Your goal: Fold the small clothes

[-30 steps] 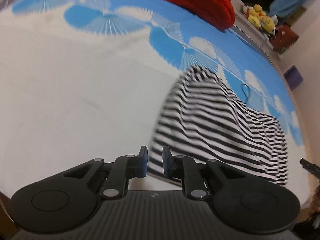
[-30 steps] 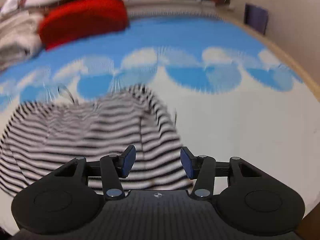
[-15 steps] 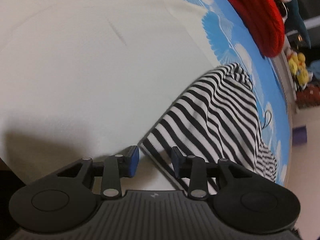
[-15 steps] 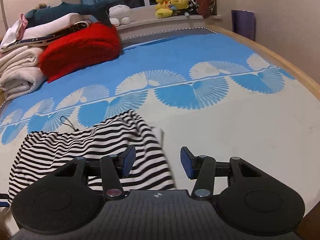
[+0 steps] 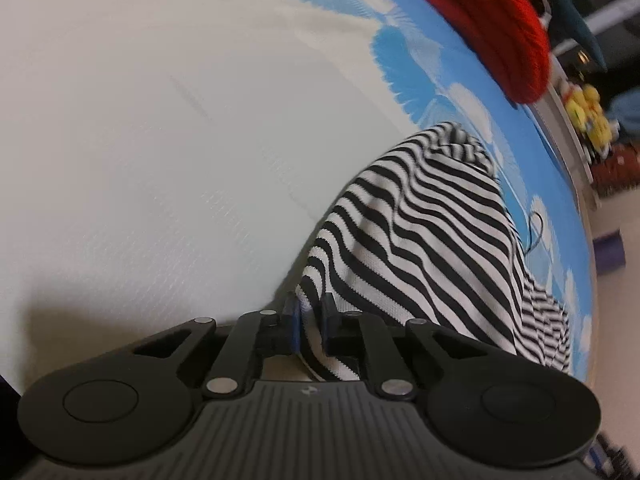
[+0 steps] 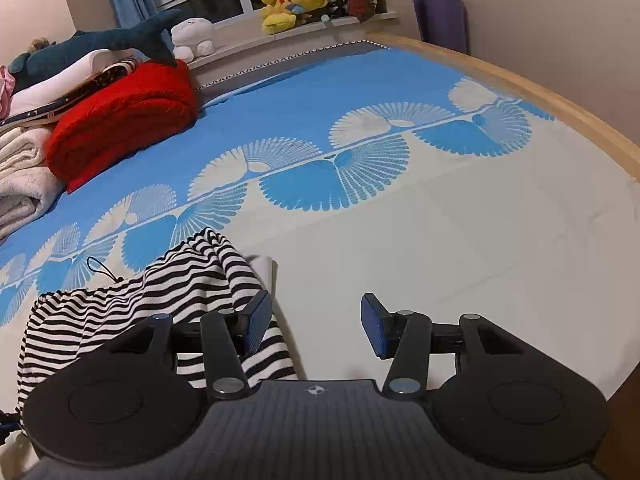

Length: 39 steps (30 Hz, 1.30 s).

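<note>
Left gripper is closing on the near hem corner of the striped knit garment lying near the bed's front edge, right gripper spread and empty beside it; soft, light, floppy cloth, best pinched at corners.

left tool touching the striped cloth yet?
Touching. In the left wrist view the left tool is closing with the corner of the striped cloth pinched between its fingers, fabric filling the gap.
</note>
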Each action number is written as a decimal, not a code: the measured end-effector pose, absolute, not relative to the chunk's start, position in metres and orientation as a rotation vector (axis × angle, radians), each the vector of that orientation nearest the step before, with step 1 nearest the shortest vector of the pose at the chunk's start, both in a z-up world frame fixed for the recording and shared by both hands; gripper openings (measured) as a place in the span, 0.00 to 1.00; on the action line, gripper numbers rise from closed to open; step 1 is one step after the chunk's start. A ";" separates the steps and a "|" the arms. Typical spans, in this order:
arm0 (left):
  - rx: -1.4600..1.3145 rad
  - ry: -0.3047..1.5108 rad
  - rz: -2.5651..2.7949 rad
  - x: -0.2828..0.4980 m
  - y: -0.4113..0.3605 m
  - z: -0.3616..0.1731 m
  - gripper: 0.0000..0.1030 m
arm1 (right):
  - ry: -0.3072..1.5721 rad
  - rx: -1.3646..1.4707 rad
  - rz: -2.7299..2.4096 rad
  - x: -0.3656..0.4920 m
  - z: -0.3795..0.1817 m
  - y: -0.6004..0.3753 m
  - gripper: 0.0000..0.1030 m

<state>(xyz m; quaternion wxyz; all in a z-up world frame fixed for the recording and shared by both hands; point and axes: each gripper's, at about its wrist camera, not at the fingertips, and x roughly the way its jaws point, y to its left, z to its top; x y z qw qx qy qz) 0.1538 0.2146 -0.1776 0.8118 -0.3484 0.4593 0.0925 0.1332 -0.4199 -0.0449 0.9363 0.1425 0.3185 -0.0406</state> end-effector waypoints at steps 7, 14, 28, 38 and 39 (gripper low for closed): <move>-0.702 0.901 0.181 0.128 0.229 -0.137 0.07 | 0.641 0.298 -0.077 0.148 -0.040 -0.392 0.49; -0.576 0.943 0.373 0.101 0.260 -0.121 0.07 | 0.618 0.288 -0.052 0.160 -0.035 -0.370 0.49; -0.240 0.609 -0.048 0.130 0.074 -0.025 0.03 | 0.545 0.316 -0.043 0.149 -0.027 -0.393 0.49; 0.018 0.733 -0.539 0.138 -0.156 -0.091 0.01 | 0.556 0.320 -0.076 0.131 -0.030 -0.430 0.49; 0.074 0.756 -0.575 0.134 -0.171 -0.103 0.01 | 0.556 0.328 -0.076 0.131 -0.030 -0.433 0.49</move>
